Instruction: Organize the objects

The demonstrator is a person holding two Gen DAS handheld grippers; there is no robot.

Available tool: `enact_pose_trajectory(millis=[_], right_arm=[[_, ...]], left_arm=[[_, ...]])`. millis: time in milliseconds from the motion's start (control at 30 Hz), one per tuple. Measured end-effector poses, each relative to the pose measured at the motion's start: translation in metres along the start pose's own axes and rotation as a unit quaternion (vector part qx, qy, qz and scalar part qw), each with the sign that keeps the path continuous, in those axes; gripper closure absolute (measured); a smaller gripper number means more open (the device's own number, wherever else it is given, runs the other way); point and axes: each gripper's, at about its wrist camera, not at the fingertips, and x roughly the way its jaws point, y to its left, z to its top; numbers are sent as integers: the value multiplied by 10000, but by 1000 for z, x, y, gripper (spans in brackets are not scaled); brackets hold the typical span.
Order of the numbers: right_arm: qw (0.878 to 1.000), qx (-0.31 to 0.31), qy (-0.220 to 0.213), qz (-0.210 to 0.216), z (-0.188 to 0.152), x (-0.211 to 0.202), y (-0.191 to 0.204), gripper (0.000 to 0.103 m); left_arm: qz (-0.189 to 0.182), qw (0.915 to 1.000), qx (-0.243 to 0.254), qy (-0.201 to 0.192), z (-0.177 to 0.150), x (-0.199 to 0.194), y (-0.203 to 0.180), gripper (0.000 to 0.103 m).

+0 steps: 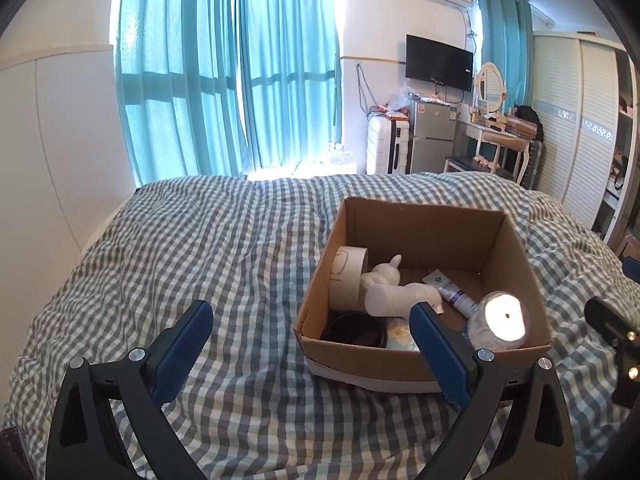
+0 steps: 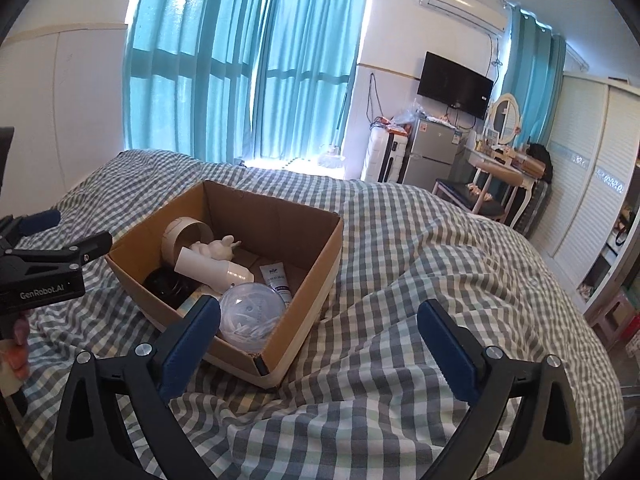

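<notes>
On the bed, cardboard box (image 1: 424, 376) sits beyond both gaping, empty grippers.

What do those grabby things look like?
Each hand-held gripper has black, curved, triangle-shaped arms with silver bolts and two flat blue finger pads. The left hand-held gripper shows white "GenRobot.AI" lettering on its black body in the right wrist view; the right hand-held gripper looks the same.

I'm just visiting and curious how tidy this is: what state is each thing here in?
Cardboard box: open, on the bed.
White bottle: lying in the box.
Tape roll: on edge in the box.
Clear ball: in the box.
Left gripper: open, empty.
Right gripper: open, empty.
</notes>
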Motion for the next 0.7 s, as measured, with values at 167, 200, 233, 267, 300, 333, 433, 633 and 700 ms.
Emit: enact_pose_trajectory(millis=[167, 200, 233, 267, 300, 333, 433, 633, 700], right_arm=[[9992, -77, -375, -141, 2, -22, 1, 4], [9990, -93, -420, -145, 2, -25, 1, 4], [9988, -107, -446, -144, 1, -27, 1, 4], [9988, -119, -448, -138, 1, -27, 1, 4], [9988, -129, -450, -130, 0, -27, 0, 4], [9988, -131, -448, -134, -1, -28, 0, 4], [9990, -63, -435, -103, -5, -27, -5, 4], [9988, 75, -483, -24, -7, -29, -12, 4], [9988, 115, -485, -9, -8, -29, -14, 4]], left_arm=[[147, 9994, 233, -199, 1, -18, -12, 0], [170, 9994, 221, -204, 1, -20, -13, 0], [198, 9994, 195, -191, 0, -21, -13, 0], [223, 9995, 161, -156, 0, -21, -13, 0], [233, 9996, 127, -137, -1, -21, -13, 0], [247, 9996, 103, -125, -2, -21, -12, 0], [365, 9992, 102, -158, -5, -23, -13, 0], [354, 9990, 142, -216, -8, -28, -22, 0], [305, 9992, 78, -247, -8, -30, -24, 0]])
